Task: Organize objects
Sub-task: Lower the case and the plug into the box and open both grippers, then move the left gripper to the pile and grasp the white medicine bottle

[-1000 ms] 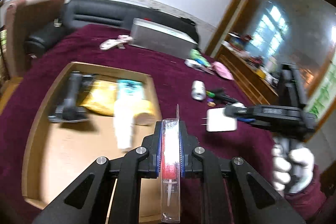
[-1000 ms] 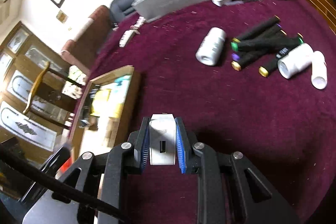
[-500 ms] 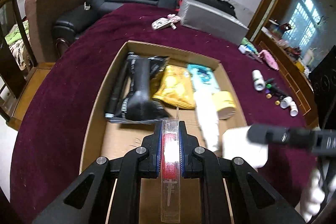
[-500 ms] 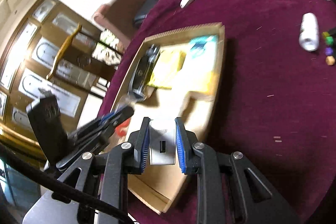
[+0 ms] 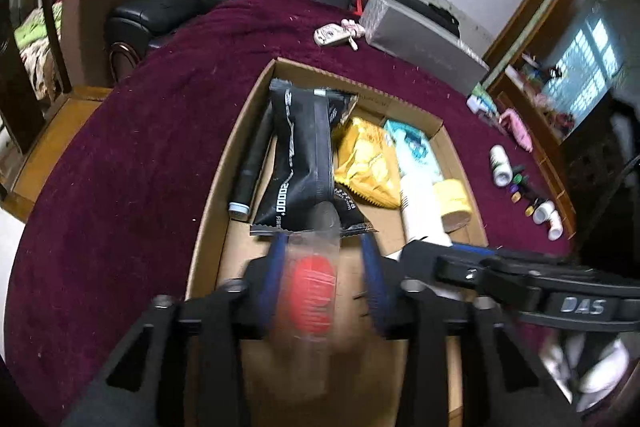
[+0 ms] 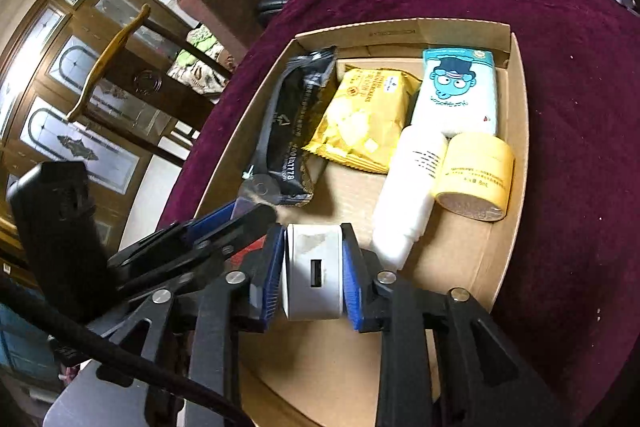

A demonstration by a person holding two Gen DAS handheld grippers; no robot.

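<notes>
A shallow cardboard tray [image 5: 218, 183] [image 6: 518, 115] lies on the maroon tablecloth. My left gripper [image 5: 326, 279] hangs over its near end with its jaws spread. A clear packet with a red label [image 5: 312, 299], blurred, sits between the blue pads [image 5: 274, 275], touching the left one at most. My right gripper [image 6: 314, 259] is shut on a white USB charger [image 6: 314, 267] just above the tray floor, beside the left gripper [image 6: 224, 223].
The tray holds a black packet [image 6: 292, 131], yellow snack bag [image 6: 360, 119], teal tissue pack [image 6: 456, 91], white bottle [image 6: 408, 191] and yellow tape roll [image 6: 474, 175]. A grey box [image 5: 424, 41], keys [image 5: 334, 33], a white bottle [image 5: 500, 165] and pens [image 5: 520, 185] lie outside.
Both grippers have come over the tray. My left jaws have spread and the clear packet has slipped loose and turned flat. The right gripper still holds the charger, lower now.
</notes>
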